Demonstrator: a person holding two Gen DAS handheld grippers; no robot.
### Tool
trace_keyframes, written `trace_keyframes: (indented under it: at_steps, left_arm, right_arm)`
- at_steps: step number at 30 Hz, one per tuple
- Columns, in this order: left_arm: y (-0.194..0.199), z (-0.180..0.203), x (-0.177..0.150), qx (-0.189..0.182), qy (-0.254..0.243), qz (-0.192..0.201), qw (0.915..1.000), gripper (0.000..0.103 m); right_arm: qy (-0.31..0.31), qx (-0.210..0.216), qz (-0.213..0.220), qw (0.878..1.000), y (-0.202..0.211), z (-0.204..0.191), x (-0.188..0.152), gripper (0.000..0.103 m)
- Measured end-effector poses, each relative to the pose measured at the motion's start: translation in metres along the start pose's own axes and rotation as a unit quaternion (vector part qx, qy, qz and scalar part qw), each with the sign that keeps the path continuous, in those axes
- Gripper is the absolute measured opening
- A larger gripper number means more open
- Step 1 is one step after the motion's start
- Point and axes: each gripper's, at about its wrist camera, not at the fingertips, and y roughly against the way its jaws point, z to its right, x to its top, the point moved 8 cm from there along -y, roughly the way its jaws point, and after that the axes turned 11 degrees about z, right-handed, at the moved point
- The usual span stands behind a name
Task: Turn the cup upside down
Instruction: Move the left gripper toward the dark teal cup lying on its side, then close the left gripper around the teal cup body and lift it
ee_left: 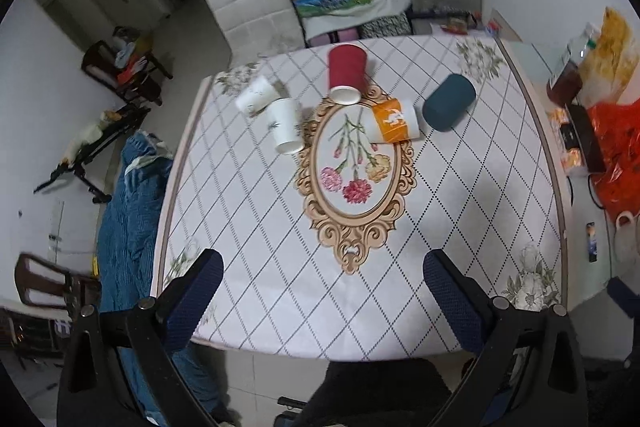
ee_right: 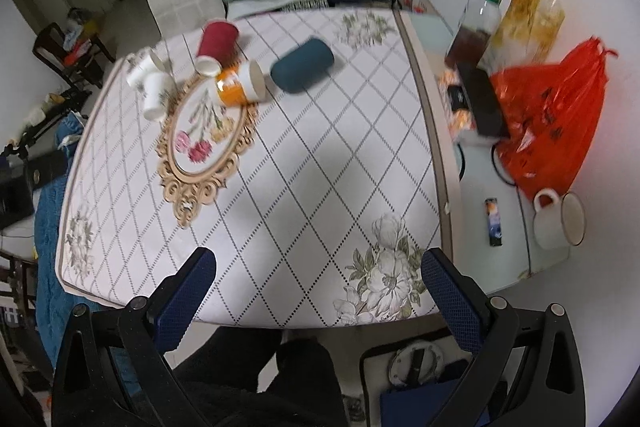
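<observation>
Several cups lie on their sides at the far part of the table: a red cup [ee_left: 346, 73] [ee_right: 216, 41], an orange and white cup [ee_left: 395, 119] [ee_right: 240, 83], a dark teal cup [ee_left: 449, 102] [ee_right: 302, 65] and two white paper cups [ee_left: 256, 95] [ee_left: 285, 125] [ee_right: 154, 99]. My left gripper [ee_left: 320, 291] is open and empty above the table's near edge. My right gripper [ee_right: 318, 287] is open and empty above the near right corner. Both are far from the cups.
The table [ee_left: 248, 227] has a diamond-patterned cloth with a floral oval in the middle. To the right lie a red plastic bag [ee_right: 552, 119], a bottle [ee_right: 476, 23], a white mug [ee_right: 560, 219] and a lighter [ee_right: 494, 223]. Chairs and boxes stand behind the table.
</observation>
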Motion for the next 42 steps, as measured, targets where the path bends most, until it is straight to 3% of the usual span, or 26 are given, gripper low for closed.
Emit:
trace_keyframes:
  at_steps: [11,17,24,30,33,40,42]
  left_arm:
    - [-0.096,0.048,0.077,-0.029,-0.083,-0.021,0.9959,0.103]
    - [-0.158,0.098,0.124,-0.055,-0.160,-0.039,0.9848,0.102]
    - [-0.225,0.166,0.157,-0.087,-0.272,-0.068,0.9561,0.102]
    - [-0.269,0.212,0.154,-0.105,-0.343,-0.099,0.9280,0.102]
    - [-0.283,0.226,0.150,-0.114,-0.358,-0.111,0.9201,0.096]
    - [-0.308,0.245,0.139,-0.127,-0.388,-0.128,0.9038,0.095]
    - [-0.313,0.249,0.137,-0.132,-0.392,-0.133,0.9009,0.076]
  right_arm:
    - [-0.051,-0.028,-0.086,0.995,-0.089,0.019,-0.005,0.103]
    - [-0.069,-0.052,-0.133,0.987,-0.145,0.032,-0.006,0.103]
    - [-0.074,-0.083,-0.189,0.976,-0.199,0.046,-0.017,0.103]
    - [-0.094,-0.095,-0.213,0.968,-0.222,0.054,-0.019,0.103]
    - [-0.100,-0.100,-0.217,0.966,-0.225,0.056,-0.017,0.103]
    - [-0.114,-0.109,-0.219,0.963,-0.227,0.059,-0.012,0.103]
    - [-0.114,-0.111,-0.221,0.962,-0.229,0.061,-0.011,0.103]
